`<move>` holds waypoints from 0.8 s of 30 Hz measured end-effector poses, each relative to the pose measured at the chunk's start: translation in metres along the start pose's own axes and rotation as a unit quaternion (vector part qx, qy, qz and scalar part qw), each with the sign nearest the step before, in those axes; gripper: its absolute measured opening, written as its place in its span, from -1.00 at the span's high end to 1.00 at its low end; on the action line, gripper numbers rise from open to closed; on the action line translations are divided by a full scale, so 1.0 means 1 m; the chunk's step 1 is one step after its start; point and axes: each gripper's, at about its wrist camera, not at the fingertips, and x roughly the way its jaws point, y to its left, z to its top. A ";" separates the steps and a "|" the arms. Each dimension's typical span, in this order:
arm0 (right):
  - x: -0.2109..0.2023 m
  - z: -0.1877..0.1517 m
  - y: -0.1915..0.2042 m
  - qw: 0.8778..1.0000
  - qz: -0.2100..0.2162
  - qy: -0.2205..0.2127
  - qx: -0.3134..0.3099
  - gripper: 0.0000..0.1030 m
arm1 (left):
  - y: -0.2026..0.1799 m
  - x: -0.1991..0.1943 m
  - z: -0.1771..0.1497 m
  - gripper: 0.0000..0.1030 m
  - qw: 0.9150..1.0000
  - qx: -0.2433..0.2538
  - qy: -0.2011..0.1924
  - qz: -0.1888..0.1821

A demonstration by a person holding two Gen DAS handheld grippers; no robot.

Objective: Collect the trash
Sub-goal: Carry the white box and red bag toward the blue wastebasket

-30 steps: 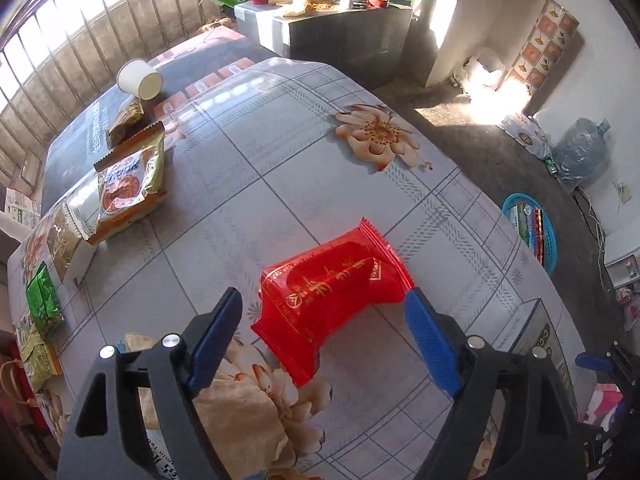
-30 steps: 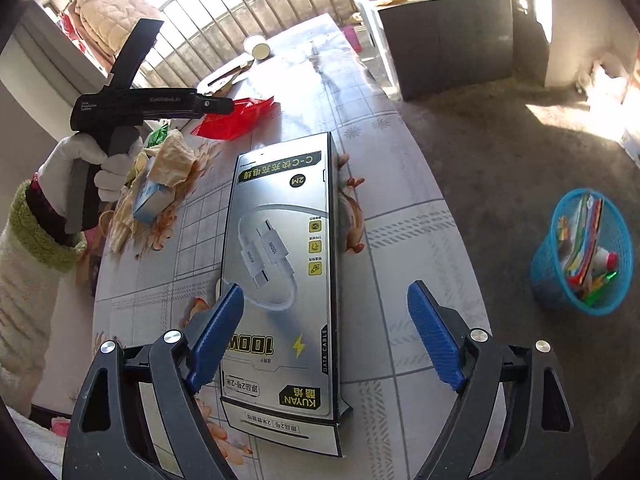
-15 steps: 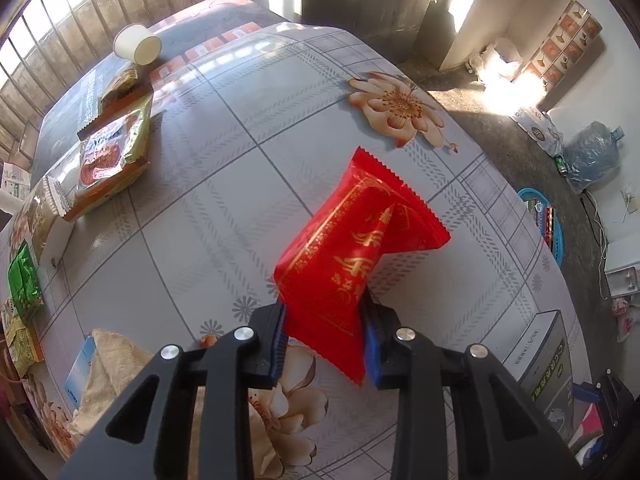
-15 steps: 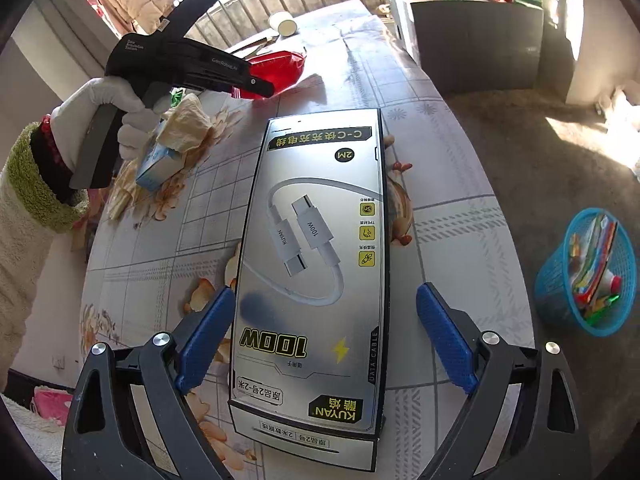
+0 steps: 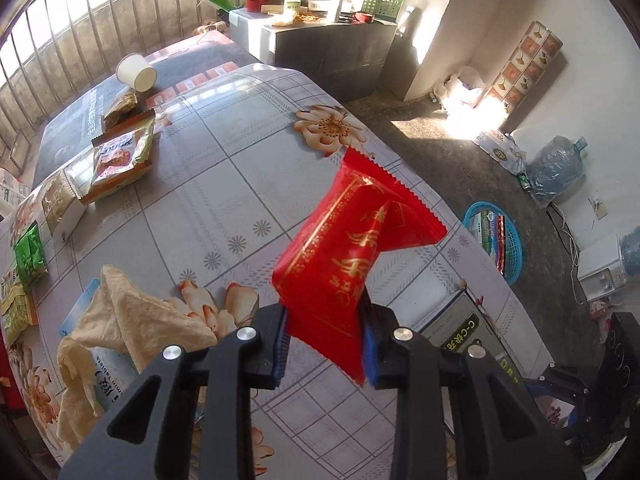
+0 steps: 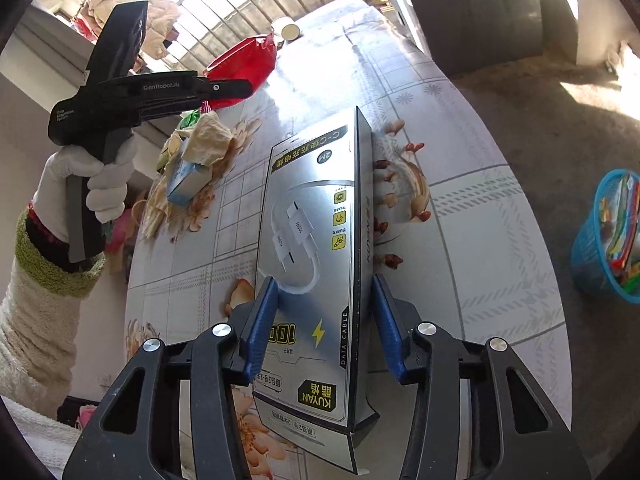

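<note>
Above the flower-patterned surface, one crinkled red foil wrapper is clamped in the left hand-held gripper and held clear of the cloth. One silver cardboard cable box, tilted up on its long edge, sits between the blue pads of the right hand-held gripper, whose jaws have just been closing; whether both pads press it cannot be told. One crumpled beige paper, one white paper cup and several snack packets lie around. One blue plastic basket stands on the floor.
</note>
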 end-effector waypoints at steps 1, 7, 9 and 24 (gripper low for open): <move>-0.002 -0.001 -0.001 1.000 0.009 -0.001 0.006 0.25 | -0.002 -0.005 -0.005 0.46 1.000 -0.003 -0.004 -0.006; -0.016 -0.011 -0.004 0.998 0.057 -0.010 0.035 0.45 | -0.011 -0.030 -0.033 0.46 0.999 -0.017 -0.023 -0.033; -0.022 -0.013 -0.005 0.997 0.068 -0.014 0.044 0.50 | -0.015 -0.037 -0.041 0.46 0.999 -0.019 -0.029 -0.039; -0.118 -0.056 -0.053 0.981 0.075 -0.118 0.136 0.57 | -0.116 -0.064 -0.057 0.46 0.991 0.051 -0.044 -0.113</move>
